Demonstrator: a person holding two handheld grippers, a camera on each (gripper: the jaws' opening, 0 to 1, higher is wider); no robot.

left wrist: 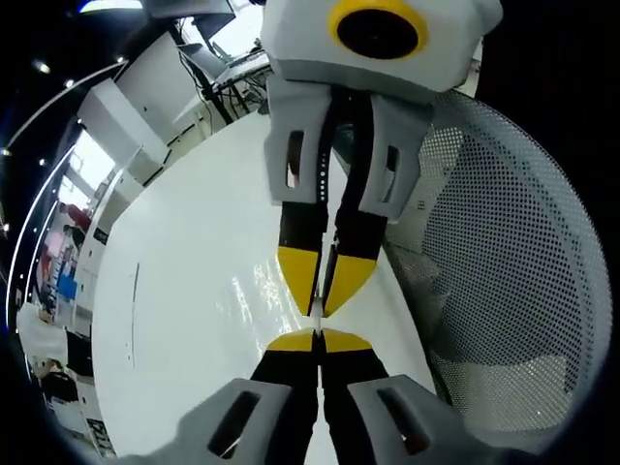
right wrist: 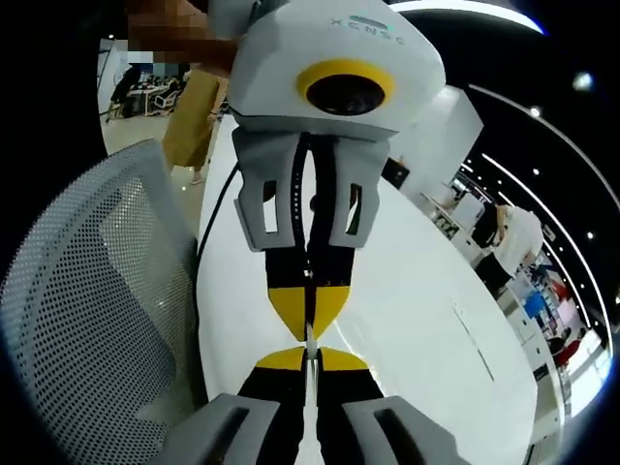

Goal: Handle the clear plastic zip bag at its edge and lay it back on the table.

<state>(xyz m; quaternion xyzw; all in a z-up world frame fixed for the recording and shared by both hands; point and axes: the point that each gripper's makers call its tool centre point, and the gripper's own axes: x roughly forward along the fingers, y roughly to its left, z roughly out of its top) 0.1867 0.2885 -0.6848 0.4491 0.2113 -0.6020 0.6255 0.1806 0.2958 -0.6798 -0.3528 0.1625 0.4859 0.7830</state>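
Left gripper view: the left gripper (left wrist: 319,339) comes up from the bottom, yellow tips pressed together, jaws closed. Facing it from the top is the right gripper (left wrist: 325,302), yellow-and-black fingers (left wrist: 297,267) also pinched together, tip to tip with the left one. Between the two pairs of tips a thin clear sliver shows, the edge of the clear plastic zip bag (left wrist: 330,262), running up between the right gripper's fingers; both grippers look clamped on it, held just above the white table (left wrist: 194,310). The bag is nearly invisible, so the rest of its outline cannot be told. A glossy highlight sits on the table left of the tips. A white mesh chair back (left wrist: 504,262) stands at the table's right side. Right gripper view: the right gripper (right wrist: 309,354) rises from the bottom, jaws closed, and the left gripper (right wrist: 308,325) hangs from the top, jaws closed, tips meeting. The thin bag edge (right wrist: 309,291) shows as a pale line between the fingers. Small grey lettering on the left gripper's white housing (right wrist: 378,58) reads roughly "XENSE", too small to be sure. The same mesh chair (right wrist: 97,310) is at left, the white table (right wrist: 436,320) at right. A person in tan clothing (right wrist: 194,107) stands behind, upper left.
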